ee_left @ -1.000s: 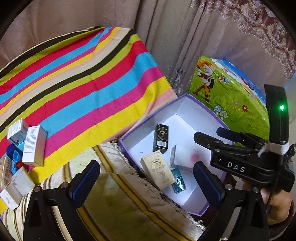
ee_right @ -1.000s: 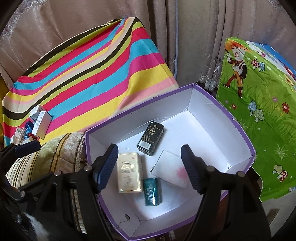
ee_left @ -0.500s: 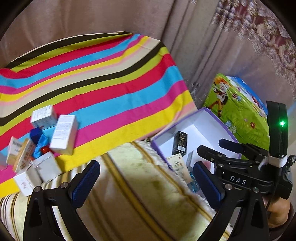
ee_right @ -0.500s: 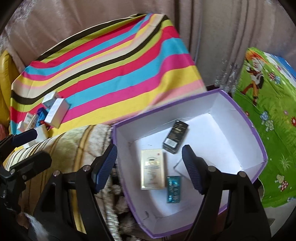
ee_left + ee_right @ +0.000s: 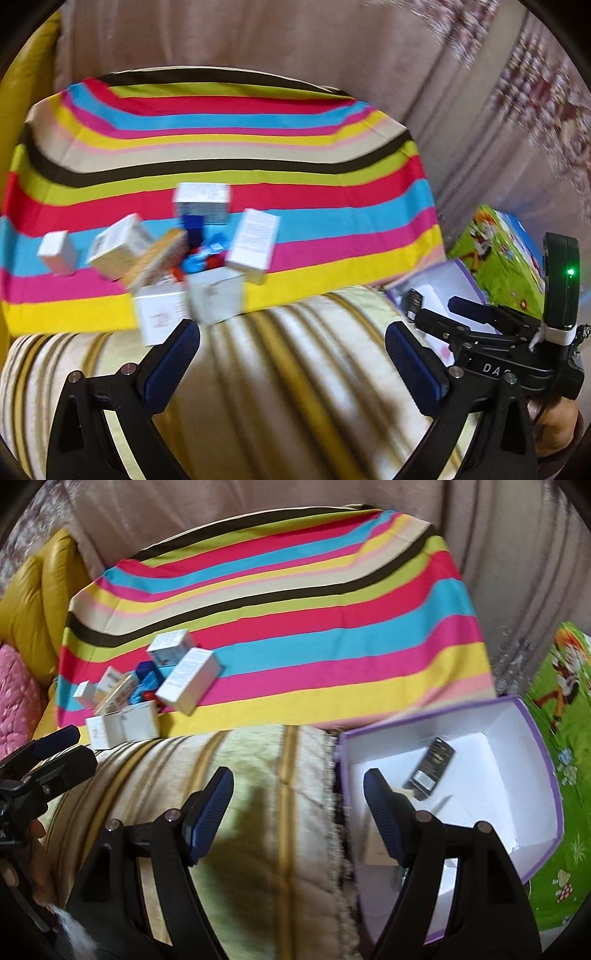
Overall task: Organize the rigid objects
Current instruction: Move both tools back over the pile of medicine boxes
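Plainly, both grippers — left gripper (image 5: 292, 345), right gripper (image 5: 298, 794) — gape wide, empty.

Rainbow-striped cloth (image 5: 258, 155); white and blue cartons (image 5: 207, 258); purple-rimmed white box (image 5: 517, 775); cream, gold-striped blanket (image 5: 258, 794).

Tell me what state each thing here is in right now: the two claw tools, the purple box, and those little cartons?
Left gripper: open, nothing between its pads.
Right gripper: open, empty.
Purple box: lid off, white inside, holding a black carton lying flat.
Pile of small cartons: jumbled, several tipped over, on the striped cloth.
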Available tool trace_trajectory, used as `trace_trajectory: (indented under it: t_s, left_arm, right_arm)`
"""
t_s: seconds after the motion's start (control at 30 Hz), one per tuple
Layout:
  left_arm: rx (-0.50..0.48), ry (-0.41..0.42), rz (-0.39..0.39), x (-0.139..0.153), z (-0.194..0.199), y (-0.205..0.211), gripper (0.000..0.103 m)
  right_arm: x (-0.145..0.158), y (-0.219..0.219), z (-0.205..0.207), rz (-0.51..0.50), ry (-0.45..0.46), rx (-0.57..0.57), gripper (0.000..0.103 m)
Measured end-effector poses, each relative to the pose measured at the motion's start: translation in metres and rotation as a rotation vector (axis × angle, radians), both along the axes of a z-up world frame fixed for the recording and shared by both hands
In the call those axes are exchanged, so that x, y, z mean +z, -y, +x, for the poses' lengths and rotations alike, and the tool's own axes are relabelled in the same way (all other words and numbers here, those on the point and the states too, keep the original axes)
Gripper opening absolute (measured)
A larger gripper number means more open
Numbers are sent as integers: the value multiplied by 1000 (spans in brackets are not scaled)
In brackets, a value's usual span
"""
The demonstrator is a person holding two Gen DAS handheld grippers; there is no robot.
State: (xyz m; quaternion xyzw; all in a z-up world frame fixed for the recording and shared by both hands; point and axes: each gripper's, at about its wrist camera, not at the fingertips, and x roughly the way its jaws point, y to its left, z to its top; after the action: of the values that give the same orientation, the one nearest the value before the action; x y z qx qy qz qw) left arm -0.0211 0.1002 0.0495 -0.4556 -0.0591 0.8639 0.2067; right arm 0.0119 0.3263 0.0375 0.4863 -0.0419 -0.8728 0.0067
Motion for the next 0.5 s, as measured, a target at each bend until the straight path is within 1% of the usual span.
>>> trace_trajectory:
  t_s: [0.07, 0.13, 0.2, 0.23, 0.37, 0.5]
  left_arm:
    - [28, 2, -6, -1, 2, 15, 99]
    - [47, 13, 3, -4, 2, 27, 96]
    - [75, 30, 13, -8, 0, 40, 96]
    - [86, 39, 16, -10, -2, 44, 95]
    - [127, 89, 20, -20, -11, 56, 88]
    - [158, 138, 10, -31, -21, 62, 85]
  right_arm:
    - [0, 11, -4, 0, 8, 30, 76]
    - [-1, 20, -7, 0, 15, 56, 76]
    - [-4, 32, -11, 2, 27, 88, 76]
    - [-5, 35, -12, 1, 32, 98, 76]
    - [-9, 50, -18, 6, 50, 137, 76]
    - [-11, 59, -28, -11, 67, 172, 76]
